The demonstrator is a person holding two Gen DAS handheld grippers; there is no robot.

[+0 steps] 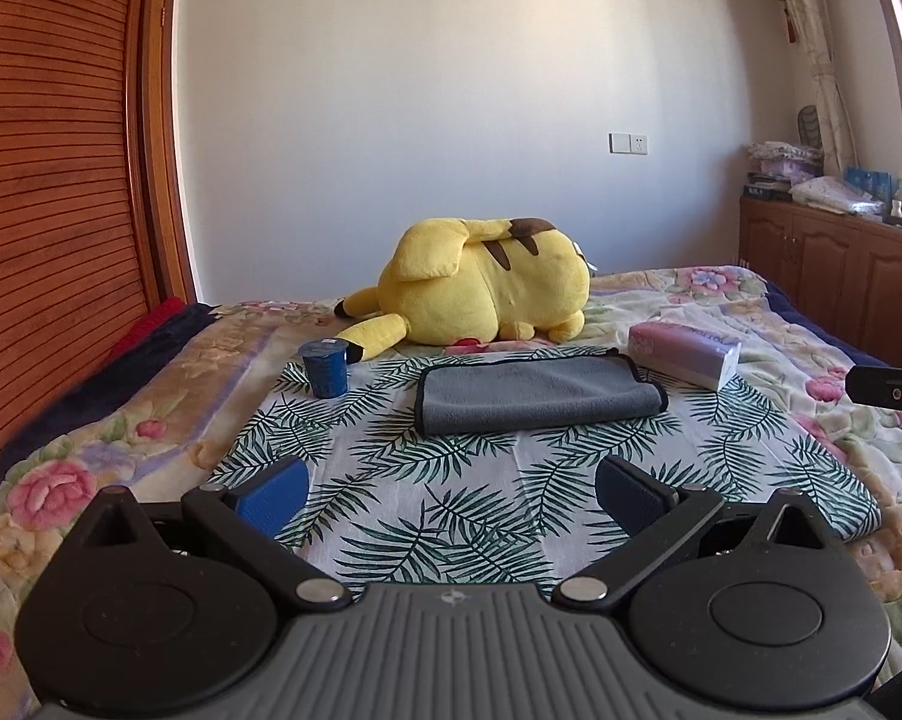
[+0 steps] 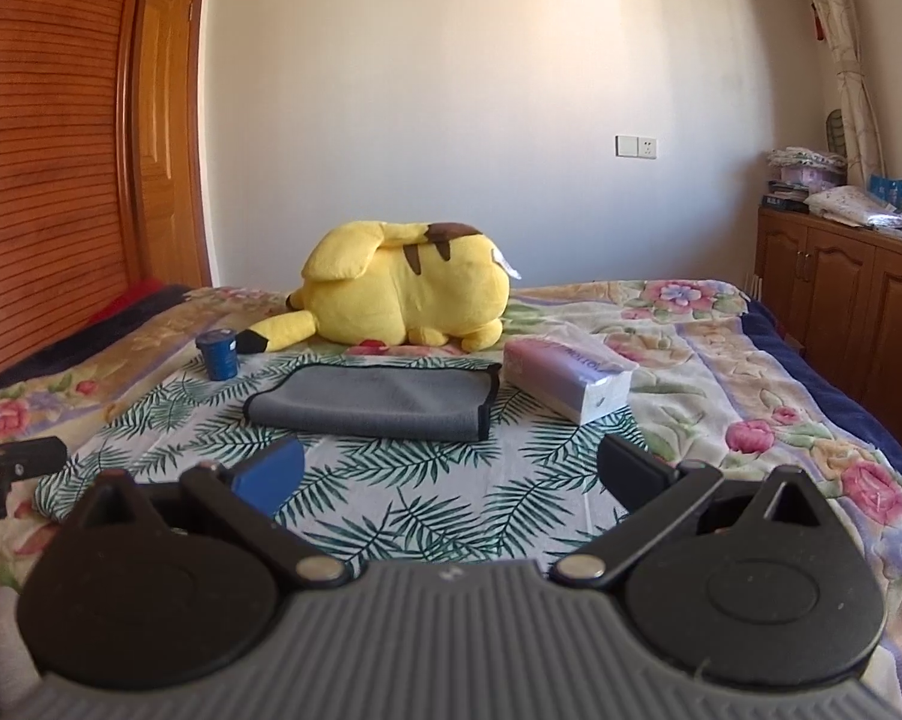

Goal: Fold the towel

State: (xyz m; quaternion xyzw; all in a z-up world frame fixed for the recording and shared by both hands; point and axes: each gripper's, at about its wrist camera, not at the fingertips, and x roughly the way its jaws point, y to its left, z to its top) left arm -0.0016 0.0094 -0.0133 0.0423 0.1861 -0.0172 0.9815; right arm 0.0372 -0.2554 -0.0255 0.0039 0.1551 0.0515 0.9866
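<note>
On leaf-print cloth (image 1: pixel 426 480), folded towel (image 1: pixel 535 393) lies beyond both spread tools.

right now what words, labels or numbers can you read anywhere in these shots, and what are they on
Nothing can be read for certain.
Tissue pack: purple lettering on its top, too blurred and skewed.
Blue cup: label on its lid, too small.
Left gripper body: a small round emblem, no words.
Towel: no text visible.

A yellow plush (image 1: pixel 487 282), blue cup (image 1: pixel 324 368) and tissue pack (image 1: pixel 682 353) lie on the bed (image 1: pixel 811 324).
</note>
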